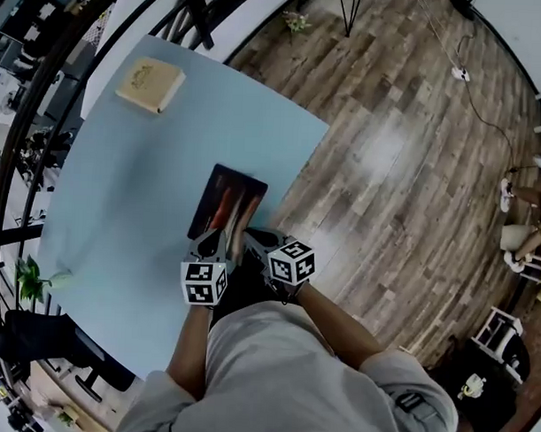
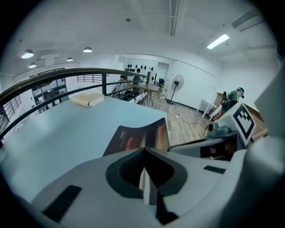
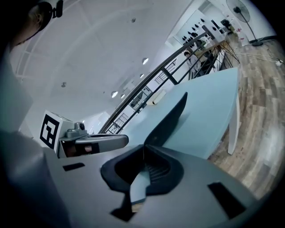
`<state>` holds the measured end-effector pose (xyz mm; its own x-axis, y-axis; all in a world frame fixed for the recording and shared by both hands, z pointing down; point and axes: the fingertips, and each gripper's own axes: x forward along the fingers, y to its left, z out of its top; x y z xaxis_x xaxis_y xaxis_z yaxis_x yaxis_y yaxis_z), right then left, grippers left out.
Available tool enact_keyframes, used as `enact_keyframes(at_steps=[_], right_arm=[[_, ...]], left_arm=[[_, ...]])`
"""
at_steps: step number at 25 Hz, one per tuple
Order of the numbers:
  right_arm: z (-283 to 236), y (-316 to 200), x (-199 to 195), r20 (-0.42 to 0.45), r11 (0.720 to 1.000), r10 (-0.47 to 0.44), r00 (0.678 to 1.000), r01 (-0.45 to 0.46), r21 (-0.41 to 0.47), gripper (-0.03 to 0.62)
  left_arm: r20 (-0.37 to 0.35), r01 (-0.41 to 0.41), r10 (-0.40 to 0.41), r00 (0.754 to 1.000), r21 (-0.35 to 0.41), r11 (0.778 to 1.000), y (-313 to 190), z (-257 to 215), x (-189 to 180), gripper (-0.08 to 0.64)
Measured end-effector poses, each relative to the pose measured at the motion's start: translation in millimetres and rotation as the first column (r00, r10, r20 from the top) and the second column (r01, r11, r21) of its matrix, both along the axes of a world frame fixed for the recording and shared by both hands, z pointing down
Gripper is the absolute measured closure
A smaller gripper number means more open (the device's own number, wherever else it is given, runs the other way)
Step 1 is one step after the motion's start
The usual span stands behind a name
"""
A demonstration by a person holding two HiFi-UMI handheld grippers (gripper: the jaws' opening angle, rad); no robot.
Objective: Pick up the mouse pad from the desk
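Note:
The mouse pad (image 1: 227, 200) is a dark rectangle with red-orange print, over the near right part of the light blue desk (image 1: 121, 188). Both grippers hold its near edge side by side. My left gripper (image 1: 218, 242) is shut on the pad, which curves away from the jaws in the left gripper view (image 2: 138, 138). My right gripper (image 1: 248, 236) is also shut on it. In the right gripper view the pad (image 3: 168, 121) rises from the jaws as a dark bent sheet. I cannot tell whether its far end still touches the desk.
A beige book-like block (image 1: 149, 84) lies at the desk's far left corner. A dark railing (image 2: 67, 73) runs behind the desk. A black chair (image 1: 62, 341) and a plant (image 1: 31, 280) stand at the near left. Wooden floor (image 1: 405, 171) lies to the right.

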<state>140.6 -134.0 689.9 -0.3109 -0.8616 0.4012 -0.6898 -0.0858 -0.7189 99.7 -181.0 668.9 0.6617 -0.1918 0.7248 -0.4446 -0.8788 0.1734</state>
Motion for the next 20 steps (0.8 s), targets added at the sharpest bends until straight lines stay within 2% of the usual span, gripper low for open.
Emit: enact_keyframes(at_steps=[6, 12, 15, 20], right_arm=[[-20, -9, -10, -0.028, 0.998, -0.06, 0.998, 0.06, 0.016, 0.575], [-34, -15, -16, -0.081, 0.989, -0.141, 0.987, 0.145, 0.036, 0.575], [-35, -14, -16, -0.109, 0.983, -0.174, 0.979, 0.179, 0.041, 0.575], [-47, -26, -9, -0.169, 0.974, -0.196, 0.966, 0.211, 0.081, 0.575]], left_arm=[[-0.029, 0.099, -0.099, 0.995, 0.012, 0.995, -10, -16, -20, 0.549], [-0.057, 0.217, -0.215, 0.975, 0.032, 0.976, -6, -35, -43, 0.549], [-0.068, 0.278, -0.275, 0.959, 0.049, 0.959, 4, -43, -59, 0.549], [-0.115, 0.402, -0.392, 0.913, 0.078, 0.912, 12, -57, -83, 0.549]])
